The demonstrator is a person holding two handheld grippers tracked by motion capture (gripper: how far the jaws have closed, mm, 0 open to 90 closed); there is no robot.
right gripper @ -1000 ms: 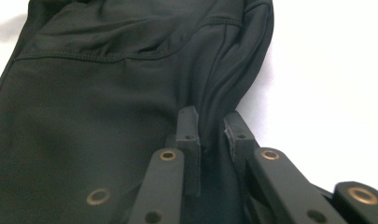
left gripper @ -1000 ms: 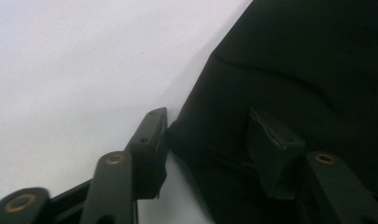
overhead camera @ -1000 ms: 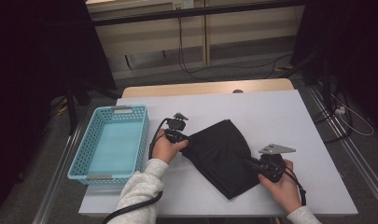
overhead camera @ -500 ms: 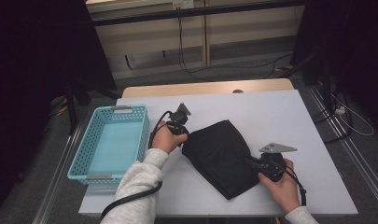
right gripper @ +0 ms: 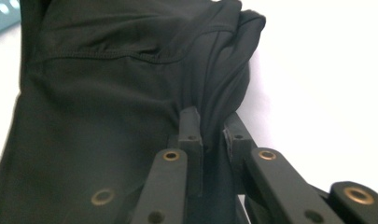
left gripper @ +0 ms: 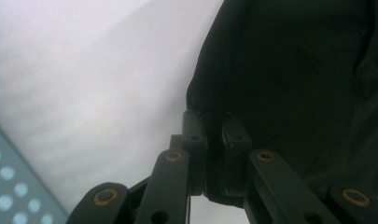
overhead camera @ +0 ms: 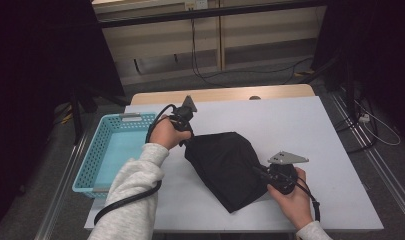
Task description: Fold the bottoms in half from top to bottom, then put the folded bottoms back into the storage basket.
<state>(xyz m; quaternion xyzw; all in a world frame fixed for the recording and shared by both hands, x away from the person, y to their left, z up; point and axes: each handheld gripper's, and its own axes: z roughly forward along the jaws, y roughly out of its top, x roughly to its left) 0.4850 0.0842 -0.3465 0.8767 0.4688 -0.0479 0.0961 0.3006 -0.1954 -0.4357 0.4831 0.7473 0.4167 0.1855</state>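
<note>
Mid-fold: black garment at frame centre on white table. Left gripper just clamped on upper-left corner, right gripper pinching lower-right edge. Next: lift together, fold over evenly.

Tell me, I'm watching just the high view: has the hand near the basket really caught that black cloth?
Observer: Yes. In the left gripper view, the left gripper has its fingers closed on a bunched edge of the black cloth.
Operator: And the other hand?
Observer: In the right gripper view, the right gripper pinches a gathered fold of the cloth between its fingers.
Operator: Is there any detail on the cloth?
Observer: The right gripper view shows a stitched seam running across it.
</note>
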